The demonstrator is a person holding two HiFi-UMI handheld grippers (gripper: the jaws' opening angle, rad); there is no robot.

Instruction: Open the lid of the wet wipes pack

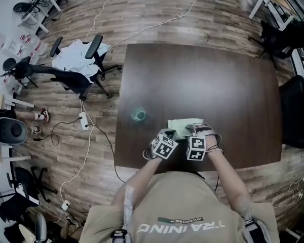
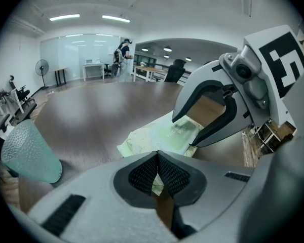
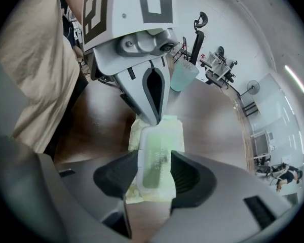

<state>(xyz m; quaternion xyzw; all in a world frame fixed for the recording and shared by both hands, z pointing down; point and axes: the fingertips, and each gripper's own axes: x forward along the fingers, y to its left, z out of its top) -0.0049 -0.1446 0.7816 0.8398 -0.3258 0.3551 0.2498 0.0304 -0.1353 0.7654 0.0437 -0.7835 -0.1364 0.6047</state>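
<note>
Dark table (image 1: 192,75), wet wipes pack (image 1: 181,124) pinched at edge by left gripper (image 2: 157,158), right gripper (image 3: 153,172) apart astride lid (image 3: 155,153)

Left tongs (image 2: 157,155) together, right tongs (image 3: 154,170) apart

Shirt (image 1: 157,206): "TRAINING", "ADVENTURE"; wipes pack lid (image 3: 156,161): "WIPES"
</note>
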